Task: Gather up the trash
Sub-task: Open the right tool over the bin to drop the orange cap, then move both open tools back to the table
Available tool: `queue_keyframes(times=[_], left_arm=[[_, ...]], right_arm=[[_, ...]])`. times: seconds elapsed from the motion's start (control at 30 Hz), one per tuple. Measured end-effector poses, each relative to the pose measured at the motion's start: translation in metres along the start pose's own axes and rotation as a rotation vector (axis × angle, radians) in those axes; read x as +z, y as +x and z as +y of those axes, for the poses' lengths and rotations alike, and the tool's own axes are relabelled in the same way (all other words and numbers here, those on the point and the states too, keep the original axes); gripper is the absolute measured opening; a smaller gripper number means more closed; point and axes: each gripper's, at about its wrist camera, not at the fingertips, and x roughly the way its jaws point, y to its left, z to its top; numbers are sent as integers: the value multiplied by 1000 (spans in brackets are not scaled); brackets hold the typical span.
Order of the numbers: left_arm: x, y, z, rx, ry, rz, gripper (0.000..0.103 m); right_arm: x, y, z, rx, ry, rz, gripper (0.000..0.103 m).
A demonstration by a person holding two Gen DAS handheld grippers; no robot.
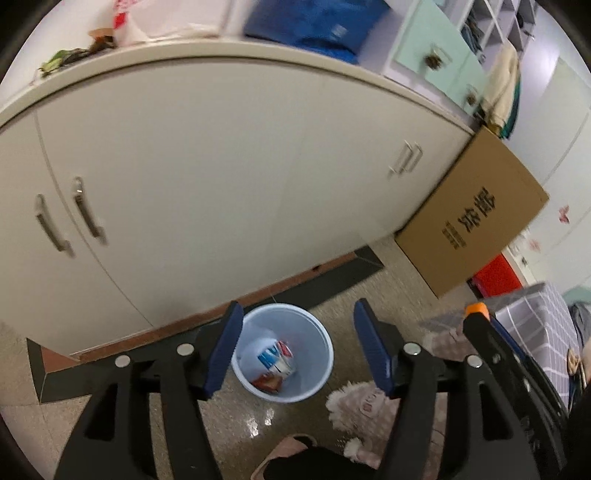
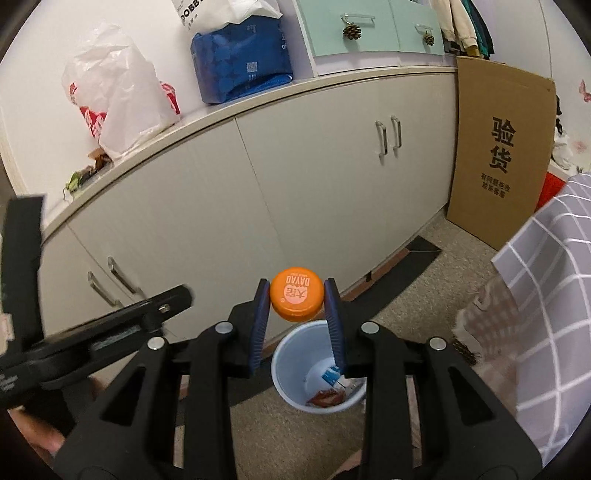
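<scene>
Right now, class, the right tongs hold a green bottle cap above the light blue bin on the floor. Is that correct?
Not quite: the bottle cap is orange, not green, as the right wrist view shows. The right tongs do hold it above the light blue bin on the floor.

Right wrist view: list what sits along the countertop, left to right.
Small scraps of trash → white plastic bag → blue package → mint-green drawer unit.
</scene>
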Motion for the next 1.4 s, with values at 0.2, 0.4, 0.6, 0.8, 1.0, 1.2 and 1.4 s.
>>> queue_keyframes(times=[0.2, 0.4, 0.6, 0.8, 1.0, 1.2, 1.4], left_arm=[[7, -3, 19, 32, -39, 1, 62], [3, -4, 18, 11, -59, 5, 62], [-5, -21, -12, -63, 7, 4, 62], [-19, -48, -60, -143, 109, -9, 63], [-37, -78, -113, -209, 223, -36, 63], [-67, -107, -183, -272, 383, -57, 64], [-95, -123, -257, -371, 496, -16, 66]], right_arm=[[13, 30, -5, -38, 48, 37, 77], [5, 0, -10, -81, 29, 29, 77], [3, -47, -18, -94, 54, 8, 77], [4, -112, -38, -149, 99, -87, 79], [-2, -176, -72, -208, 166, -174, 80], [-20, -231, -116, -278, 242, -225, 80], [-47, -288, -165, -364, 323, -286, 80]])
